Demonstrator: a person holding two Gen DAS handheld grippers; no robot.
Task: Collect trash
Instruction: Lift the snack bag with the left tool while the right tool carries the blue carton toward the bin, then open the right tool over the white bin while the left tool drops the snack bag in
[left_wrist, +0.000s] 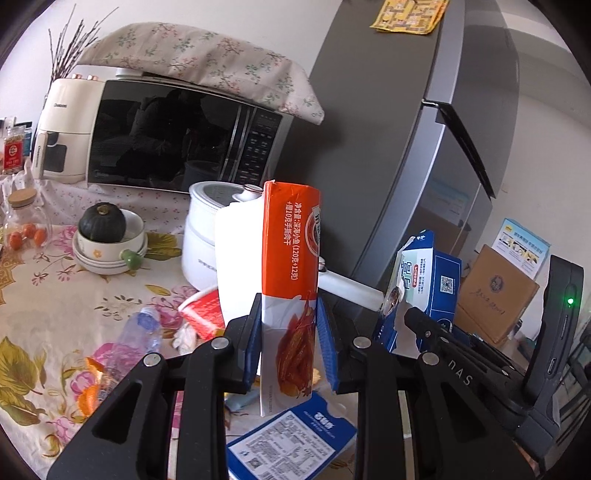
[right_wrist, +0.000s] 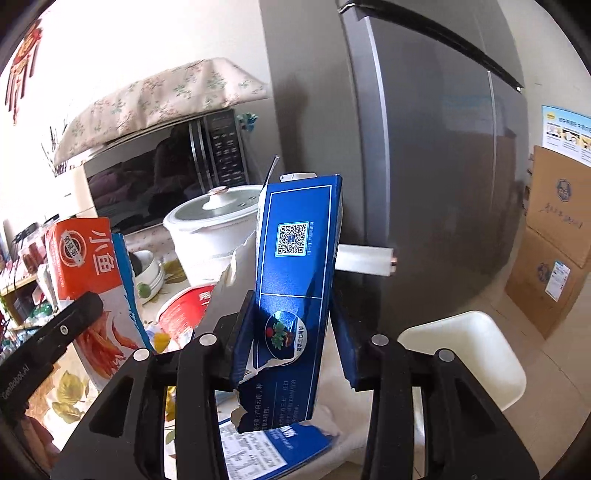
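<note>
Left gripper (left_wrist: 290, 339) fingers (left_wrist: 248, 343) are closed partway, pads pressed on both sides of an orange box (left_wrist: 290, 266) held upright at centre of the left-wrist view, lifted clear of the table (left_wrist: 44, 302); right gripper (right_wrist: 291, 339) fingers (right_wrist: 242, 339) likewise part closed, clamped on a torn blue box (right_wrist: 295, 266) standing upright mid-frame in the right-wrist view, ragged edge at its lower left; same blue box shows at right of centre in the left view, orange box at left edge of the right view, so the two sit side by side, apart; below both, bottom centre, a flat blue pack (left_wrist: 291, 443) w/ white label lies on the table; red cup (left_wrist: 203, 314) on its side just left of the orange box; clear bottle (left_wrist: 140, 332) lying lower left on the floral cloth, orange peel (left_wrist: 92, 391) near it; white cooker (left_wrist: 210, 243) behind, microwave (left_wrist: 177, 136) upper left, grey fridge (left_wrist: 424, 129) upper right; white chair (right_wrist: 465, 354) lower right in the right view, cardboard boxes (right_wrist: 554, 240) at far right.
</note>
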